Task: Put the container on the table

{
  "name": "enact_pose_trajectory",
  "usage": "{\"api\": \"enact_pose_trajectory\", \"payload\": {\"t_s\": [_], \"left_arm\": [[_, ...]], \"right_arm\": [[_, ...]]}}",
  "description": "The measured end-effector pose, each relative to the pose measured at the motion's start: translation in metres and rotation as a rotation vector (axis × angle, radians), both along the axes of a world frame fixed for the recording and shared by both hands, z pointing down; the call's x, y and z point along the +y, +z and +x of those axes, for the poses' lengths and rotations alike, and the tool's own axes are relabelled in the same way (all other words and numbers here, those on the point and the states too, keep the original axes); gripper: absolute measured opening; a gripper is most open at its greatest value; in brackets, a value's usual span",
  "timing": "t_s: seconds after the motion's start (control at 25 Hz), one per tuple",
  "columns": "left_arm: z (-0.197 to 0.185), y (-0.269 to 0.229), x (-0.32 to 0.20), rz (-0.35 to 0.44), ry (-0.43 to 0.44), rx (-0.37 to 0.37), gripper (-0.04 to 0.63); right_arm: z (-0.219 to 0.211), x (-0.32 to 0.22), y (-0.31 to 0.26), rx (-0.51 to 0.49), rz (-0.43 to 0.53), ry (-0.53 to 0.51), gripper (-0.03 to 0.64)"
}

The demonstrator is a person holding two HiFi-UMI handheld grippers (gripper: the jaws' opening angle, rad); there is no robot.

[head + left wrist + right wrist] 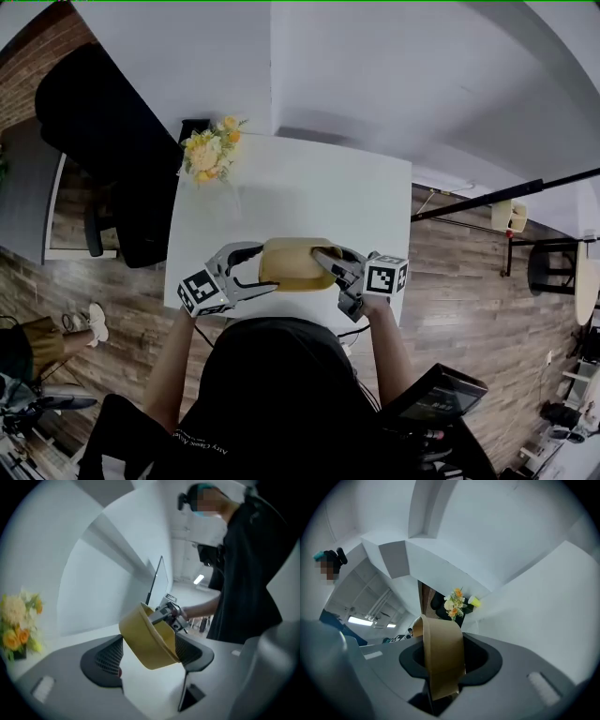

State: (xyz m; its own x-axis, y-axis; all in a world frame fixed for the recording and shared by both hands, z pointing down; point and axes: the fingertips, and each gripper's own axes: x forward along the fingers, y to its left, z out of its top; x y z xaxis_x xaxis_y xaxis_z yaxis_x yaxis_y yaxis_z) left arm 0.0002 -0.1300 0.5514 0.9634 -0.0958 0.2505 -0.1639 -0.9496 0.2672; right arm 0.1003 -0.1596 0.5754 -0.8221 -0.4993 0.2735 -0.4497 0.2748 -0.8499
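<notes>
A tan-yellow container (295, 264) is over the front part of the white table (309, 197), and in the left gripper view the container (150, 641) is tilted. My right gripper (326, 262) is shut on its right rim, and the right gripper view shows the container wall (440, 653) pinched between the jaws of the right gripper (443, 667). My left gripper (267, 268) stands open at the container's left end. In its own view, the left gripper (149, 653) has jaws spread wide around the container, the left pad clear of it. The right gripper (166, 613) shows on the far rim.
A bunch of yellow flowers (211, 155) stands at the table's far left corner. A black chair (112, 150) is left of the table. A black stand (487, 202) crosses the wooden floor at the right. A seated person's leg (47, 337) is at the far left.
</notes>
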Motion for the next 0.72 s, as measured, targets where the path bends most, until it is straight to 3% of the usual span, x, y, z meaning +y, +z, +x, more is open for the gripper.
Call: {"api": "enact_pose_trajectory", "payload": {"t_s": [0.08,0.16,0.28,0.48,0.72], "left_arm": [[0.002,0.004,0.009,0.161,0.039,-0.048,0.369],[0.002,0.007,0.012,0.216,0.043,-0.054,0.387],[0.001,0.009,0.005,0.217,-0.011,-0.046,0.403],[-0.002,0.027,0.002,0.215,-0.043,-0.135,0.399],[-0.001,0.039,0.018,0.181,-0.046,-0.163,0.303]], "right_arm": [[-0.002,0.001,0.000,-0.014,-0.011,-0.012,0.137],[-0.002,0.003,0.002,-0.011,-0.016,-0.022,0.138],[0.007,0.003,0.013,0.039,-0.044,0.003,0.137],[0.026,-0.004,0.049,0.031,-0.182,0.127,0.137],[0.040,-0.026,0.090,0.074,-0.225,0.208,0.138]]}}
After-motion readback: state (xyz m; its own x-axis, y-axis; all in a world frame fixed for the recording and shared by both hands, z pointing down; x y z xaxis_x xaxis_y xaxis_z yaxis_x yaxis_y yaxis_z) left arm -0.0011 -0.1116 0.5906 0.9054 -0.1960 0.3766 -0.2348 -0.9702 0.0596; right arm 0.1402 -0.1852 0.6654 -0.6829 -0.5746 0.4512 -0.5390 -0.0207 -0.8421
